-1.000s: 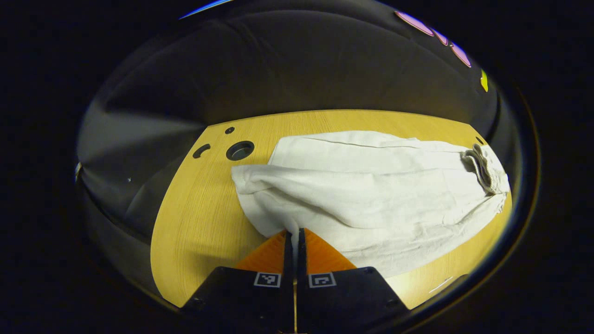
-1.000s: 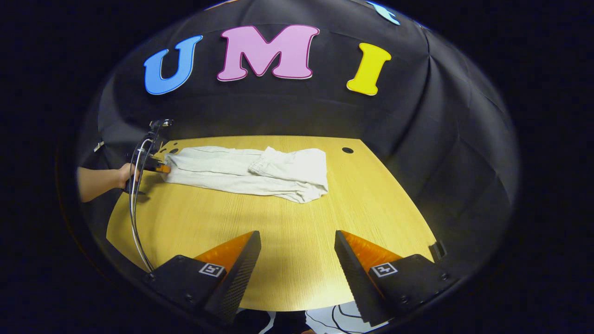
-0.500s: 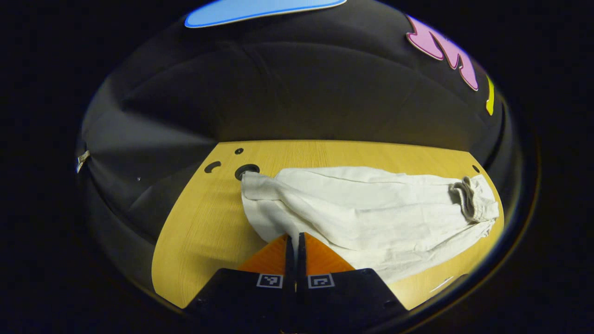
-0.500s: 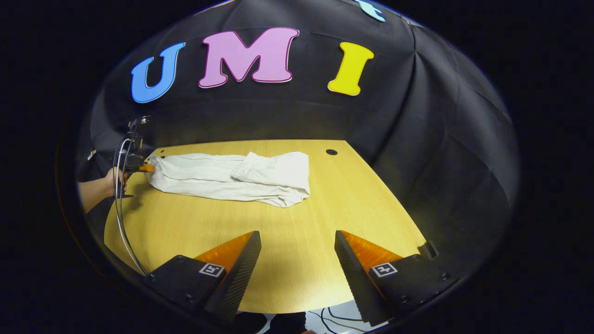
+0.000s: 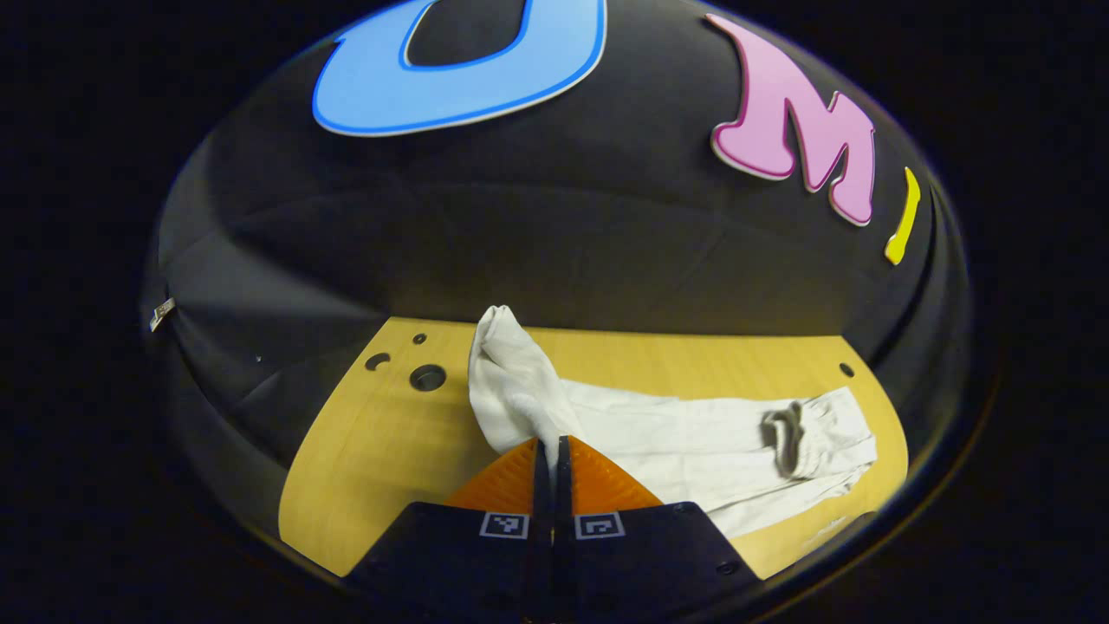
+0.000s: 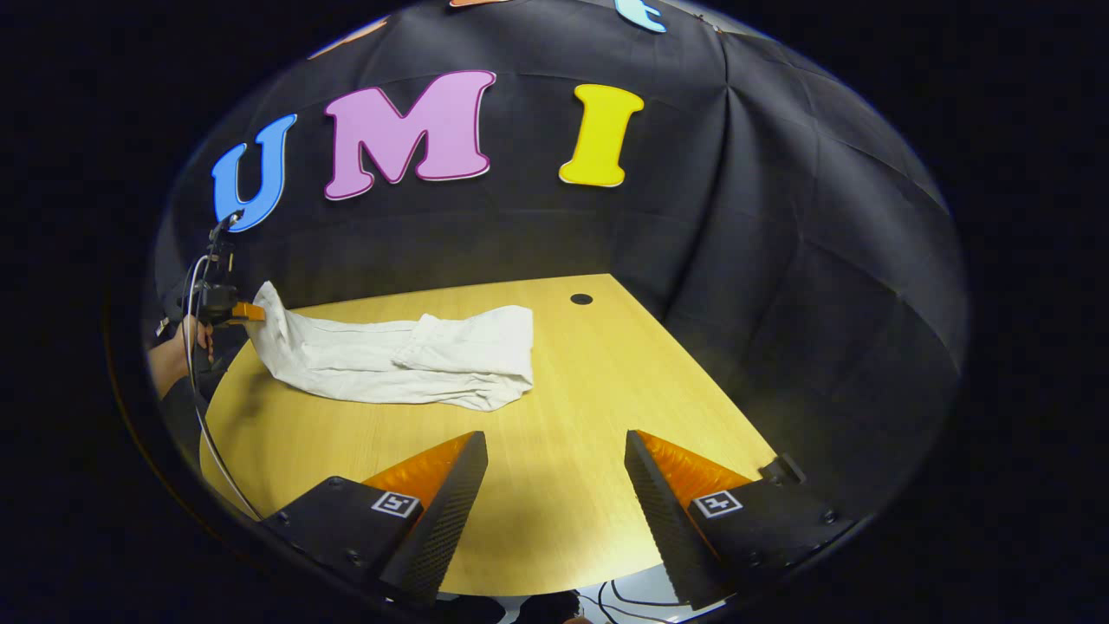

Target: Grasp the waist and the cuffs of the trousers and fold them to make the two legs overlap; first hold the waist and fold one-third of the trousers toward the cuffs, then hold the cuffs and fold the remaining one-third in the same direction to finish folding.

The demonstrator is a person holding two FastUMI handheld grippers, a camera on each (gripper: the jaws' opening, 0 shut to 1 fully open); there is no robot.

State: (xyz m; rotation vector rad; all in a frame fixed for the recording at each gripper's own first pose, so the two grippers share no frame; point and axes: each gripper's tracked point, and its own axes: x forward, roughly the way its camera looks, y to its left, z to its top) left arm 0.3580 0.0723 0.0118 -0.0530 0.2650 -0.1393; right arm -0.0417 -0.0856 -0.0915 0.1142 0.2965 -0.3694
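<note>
The white cotton trousers (image 5: 693, 442) lie along the far half of the pale wooden table (image 5: 364, 468), with one end folded back on itself; in the left gripper view the gathered band (image 5: 784, 433) of that folded part sits at about 3 o'clock from the picture's centre. The opposite end of the cloth is lifted off the table, rising to a peak at about 12 o'clock above the left gripper (image 5: 551, 451), whose two fingers are pressed together on the fabric. In the right gripper view the trousers (image 6: 390, 360) lie at about 10 o'clock, and the left gripper (image 6: 247, 312) holds their raised end at 9 o'clock, with a hand (image 6: 186, 338) behind it. The right gripper (image 6: 554, 468) hovers over bare table (image 6: 563, 390) well apart from the cloth, fingers spread wide and holding nothing. Round holes (image 5: 427, 378) pierce the table at the trousers' 9 o'clock in the left gripper view.
</note>
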